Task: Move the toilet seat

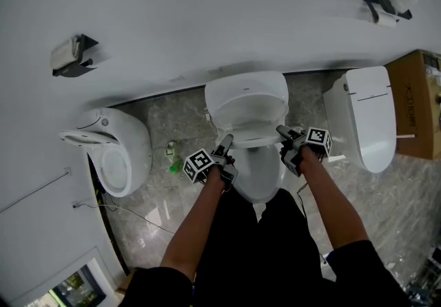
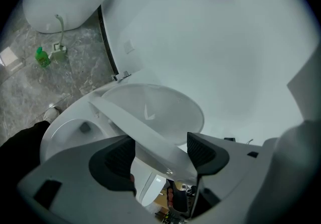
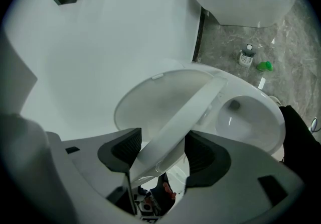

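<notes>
A plain white wall runs behind everything, and a grey marbled floor lies at its foot. Three white toilets stand in a row against that wall: the middle toilet right in front of the person, a rounded left toilet with its seat up, and a right toilet with its lid down. A brown cardboard box sits just beside the right toilet. On the middle toilet the lid leans back toward the wall. The toilet seat is partly raised, tilted in the space between the lid and the bowl, with its front edge up at the level of the two grippers. The person's bare forearms reach out on either side of the bowl. The left gripper is at the seat's left side, its jaws spread with the rim running between them and a clear gap at one pad. The right gripper mirrors it on the right side, also spread around the rim rather than pinching it. Two dark paper holders hang on the wall, a left holder and a right holder, each with a white roll. A small green bottle stands on the floor between the left and middle toilets.
</notes>
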A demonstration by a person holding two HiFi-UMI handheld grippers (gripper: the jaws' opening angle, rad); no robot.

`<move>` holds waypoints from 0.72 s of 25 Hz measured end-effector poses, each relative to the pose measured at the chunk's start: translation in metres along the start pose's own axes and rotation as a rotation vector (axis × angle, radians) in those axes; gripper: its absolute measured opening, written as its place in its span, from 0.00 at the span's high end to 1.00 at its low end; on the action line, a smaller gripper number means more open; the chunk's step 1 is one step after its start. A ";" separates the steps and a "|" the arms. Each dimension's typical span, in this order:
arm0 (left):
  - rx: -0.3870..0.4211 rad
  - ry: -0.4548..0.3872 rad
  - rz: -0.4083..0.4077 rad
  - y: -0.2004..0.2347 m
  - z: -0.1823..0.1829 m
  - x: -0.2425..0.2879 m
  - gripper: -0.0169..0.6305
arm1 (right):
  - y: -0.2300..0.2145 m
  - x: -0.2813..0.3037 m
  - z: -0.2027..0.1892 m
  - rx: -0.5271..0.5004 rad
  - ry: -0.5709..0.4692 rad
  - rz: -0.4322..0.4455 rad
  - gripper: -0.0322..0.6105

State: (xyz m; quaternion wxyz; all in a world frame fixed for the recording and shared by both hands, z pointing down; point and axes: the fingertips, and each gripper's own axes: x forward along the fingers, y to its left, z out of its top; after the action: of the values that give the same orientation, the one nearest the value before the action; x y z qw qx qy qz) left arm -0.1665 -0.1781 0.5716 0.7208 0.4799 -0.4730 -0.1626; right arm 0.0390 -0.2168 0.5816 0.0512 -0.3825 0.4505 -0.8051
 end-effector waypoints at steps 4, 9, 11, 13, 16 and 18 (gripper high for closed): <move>0.001 0.008 -0.016 -0.005 0.005 0.003 0.47 | 0.005 0.004 0.004 0.001 -0.002 0.002 0.54; -0.003 0.003 -0.030 -0.009 0.013 0.010 0.46 | 0.012 0.011 0.010 0.009 0.003 0.012 0.53; -0.006 -0.002 -0.036 -0.012 0.017 0.013 0.46 | 0.015 0.013 0.013 0.021 -0.011 0.020 0.52; -0.013 -0.010 -0.040 -0.014 0.021 0.016 0.45 | 0.018 0.016 0.017 0.032 -0.024 0.026 0.52; -0.022 -0.019 -0.042 -0.016 0.029 0.021 0.45 | 0.022 0.022 0.022 0.044 -0.025 0.035 0.51; -0.025 -0.014 -0.042 -0.018 0.033 0.025 0.45 | 0.024 0.025 0.024 0.051 -0.009 0.040 0.51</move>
State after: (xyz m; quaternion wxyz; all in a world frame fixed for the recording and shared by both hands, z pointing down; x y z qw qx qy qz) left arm -0.1778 -0.2220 0.5722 0.7196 0.4797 -0.4658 -0.1871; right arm 0.0313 -0.2584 0.5845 0.0788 -0.3755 0.4371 -0.8135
